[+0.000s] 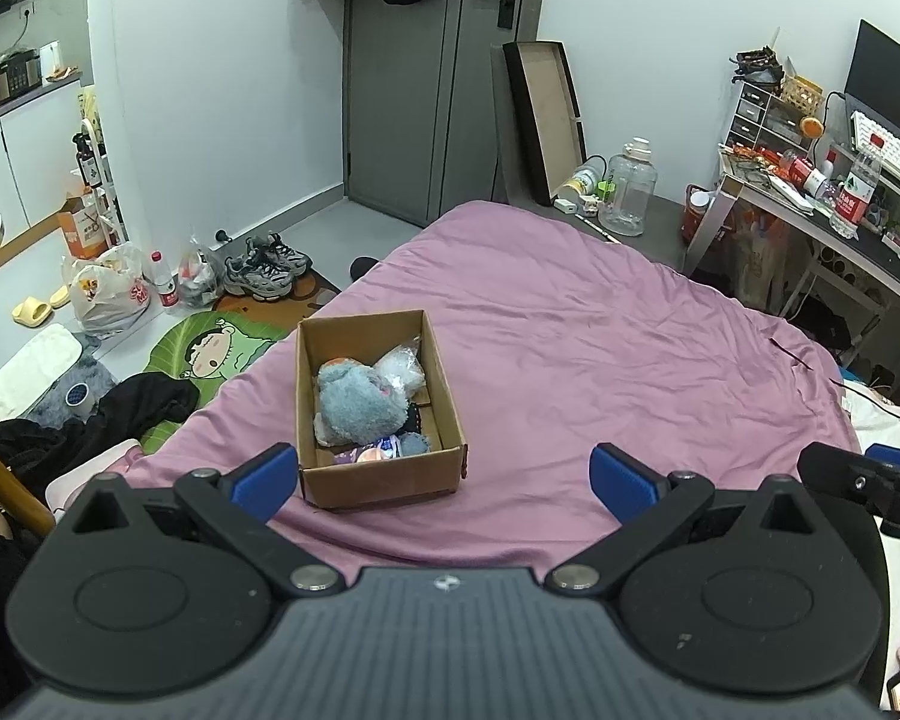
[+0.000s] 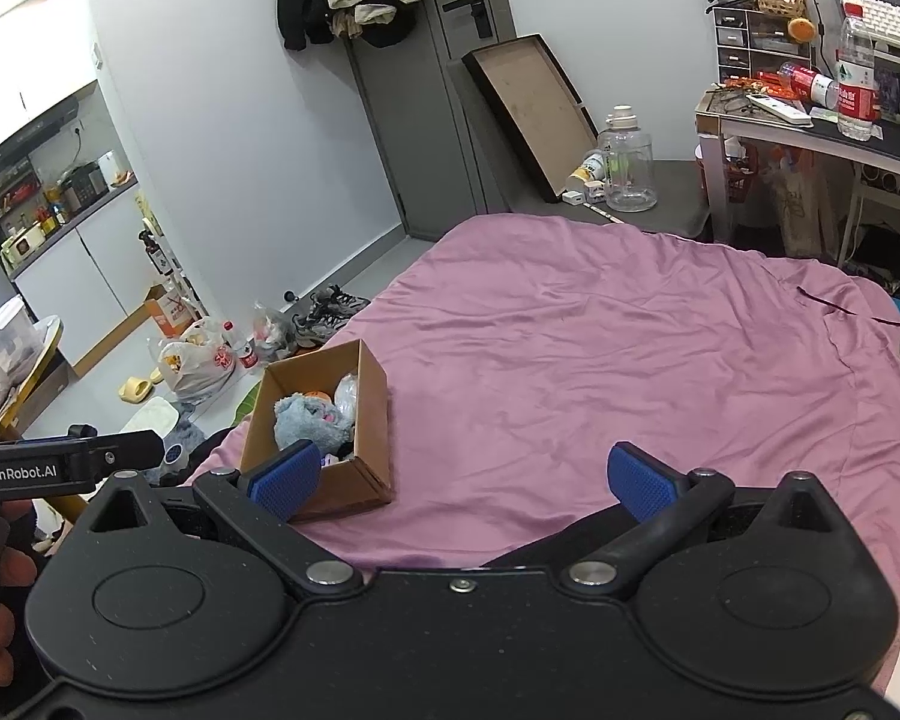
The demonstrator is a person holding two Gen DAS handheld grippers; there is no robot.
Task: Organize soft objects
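The only writing that reads clearly is "GenRobot.AI" in white on the black body of the left gripper [image 2: 60, 468] as it shows at the left edge of the right wrist view; the red labels on the water bottles [image 2: 857, 81] on the desk [image 2: 870, 138] carry print too small to make out; the left gripper [image 1: 444, 474] has its blue pads [image 1: 267, 477] spread wide and holds nothing, hanging just above the bed with the box right ahead of its left finger; the right gripper [image 2: 465, 477] is likewise spread wide and bare; the cardboard box [image 1: 384, 477] sits open on the purple bedsheet [image 1: 600, 348] near the bed's left edge, and in it lie a fluffy blue plush toy [image 1: 354, 405], a clear plastic bag of something white [image 1: 399, 366] and a few smaller soft pieces at the near end; the sheet is wrinkled; beyond stand a grey door [image 1: 414, 120] with coats hung on top, a large clear water jug [image 1: 627, 189], sneakers [image 1: 267, 267] and plastic bags [image 1: 108, 294] on the floor, and a cartoon floor mat [image 1: 210, 348] beside the bed
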